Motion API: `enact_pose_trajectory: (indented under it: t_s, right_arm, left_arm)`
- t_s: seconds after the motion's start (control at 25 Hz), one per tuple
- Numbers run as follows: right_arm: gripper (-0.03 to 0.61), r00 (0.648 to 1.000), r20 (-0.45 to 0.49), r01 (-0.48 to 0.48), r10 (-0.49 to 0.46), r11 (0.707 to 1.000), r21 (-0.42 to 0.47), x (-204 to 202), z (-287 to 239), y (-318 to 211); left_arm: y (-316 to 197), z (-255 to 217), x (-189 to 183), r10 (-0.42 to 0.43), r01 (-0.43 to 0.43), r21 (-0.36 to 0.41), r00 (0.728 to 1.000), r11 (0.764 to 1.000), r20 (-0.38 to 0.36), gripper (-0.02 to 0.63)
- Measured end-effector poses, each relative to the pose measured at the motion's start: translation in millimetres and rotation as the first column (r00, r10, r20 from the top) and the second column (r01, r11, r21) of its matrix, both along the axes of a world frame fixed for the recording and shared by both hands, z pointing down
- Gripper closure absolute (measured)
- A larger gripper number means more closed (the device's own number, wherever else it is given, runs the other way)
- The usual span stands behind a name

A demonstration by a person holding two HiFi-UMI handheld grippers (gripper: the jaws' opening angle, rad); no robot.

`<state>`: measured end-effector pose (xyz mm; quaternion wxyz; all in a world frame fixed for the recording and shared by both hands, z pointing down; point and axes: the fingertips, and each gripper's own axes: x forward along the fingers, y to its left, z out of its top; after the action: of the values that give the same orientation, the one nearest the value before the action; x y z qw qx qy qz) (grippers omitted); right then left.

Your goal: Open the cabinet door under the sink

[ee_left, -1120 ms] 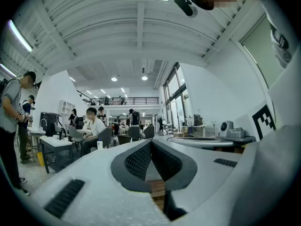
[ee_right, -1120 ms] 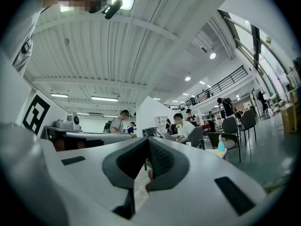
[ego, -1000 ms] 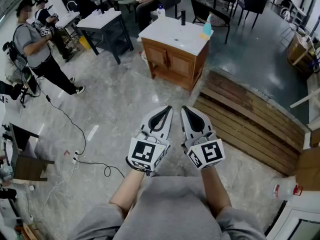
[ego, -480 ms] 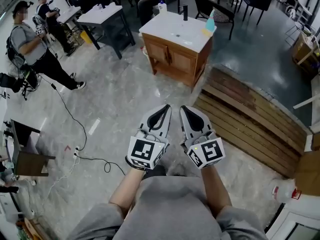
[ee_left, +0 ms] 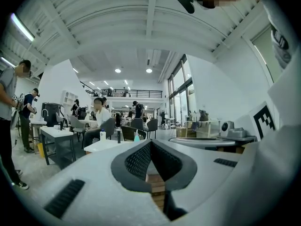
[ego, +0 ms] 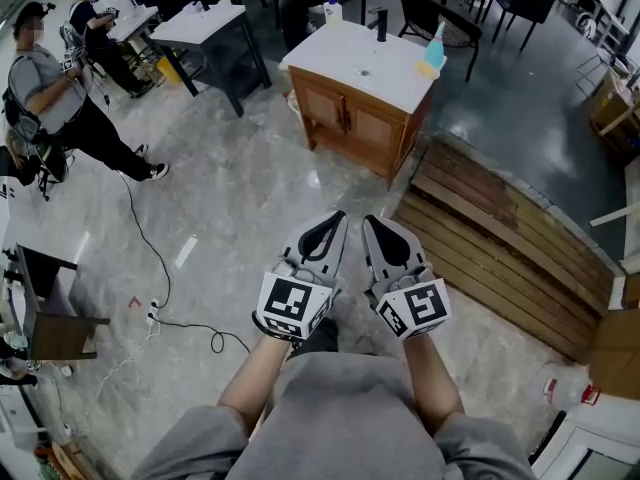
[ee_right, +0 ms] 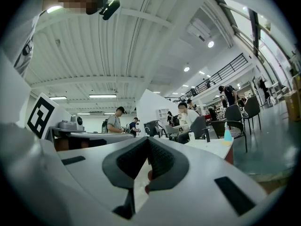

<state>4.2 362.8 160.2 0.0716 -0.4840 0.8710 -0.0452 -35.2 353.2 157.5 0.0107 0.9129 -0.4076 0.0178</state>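
Observation:
The wooden sink cabinet (ego: 360,120) stands ahead across the floor, with two shut doors under a white top (ego: 365,56). My left gripper (ego: 335,218) and right gripper (ego: 372,220) are held side by side in front of me, pointing at the cabinet and well short of it. Both are shut with nothing between the jaws. In the left gripper view the left gripper (ee_left: 150,142) has its tips together, and the white top (ee_left: 101,146) shows beyond. The right gripper (ee_right: 148,140) is likewise shut, with the white top (ee_right: 211,147) to its right.
A black faucet (ego: 381,25), a white bottle (ego: 333,9) and a blue bottle (ego: 436,46) stand on the top. Wooden planks (ego: 500,238) lie on the floor right of the cabinet. A dark table (ego: 205,43), people (ego: 45,93) and a floor cable (ego: 150,258) are on the left.
The cabinet now looks slightly larger and further right in the head view. Both grippers stay shut and side by side. The people at the left have shifted.

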Motion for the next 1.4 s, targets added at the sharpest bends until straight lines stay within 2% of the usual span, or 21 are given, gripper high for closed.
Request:
enact_pose_trajectory:
  t_s: [0.44, 0.76, 1.12, 1.4]
  right_arm:
    - [0.569, 0.997, 0.004, -0.073, 0.073, 0.997, -0.019, -43.1, 1.2, -71.0]
    - [0.569, 0.992, -0.018, -0.125, 0.124, 0.992, -0.024, -65.3, 7.3, -100.7]
    - [0.569, 0.988, -0.045, -0.151, 0.149, 0.987, -0.048, -75.2, 18.2, -126.6]
    - [0.569, 0.989, -0.042, -0.142, 0.140, 0.988, -0.067, -69.8, 31.7, -167.5]
  left_arm:
    - [-74.1, 3.0, -47.5, 0.058, -0.058, -0.023, 0.998, 0.998, -0.001, 0.607]
    - [-106.2, 10.3, -75.3, 0.094, -0.094, -0.028, 0.996, 0.995, -0.009, 0.607]
    - [-134.7, 24.3, -85.9, 0.117, -0.118, -0.055, 0.993, 0.992, -0.022, 0.607]
    - [-177.5, 37.6, -82.1, 0.102, -0.103, -0.071, 0.995, 0.992, -0.012, 0.607]
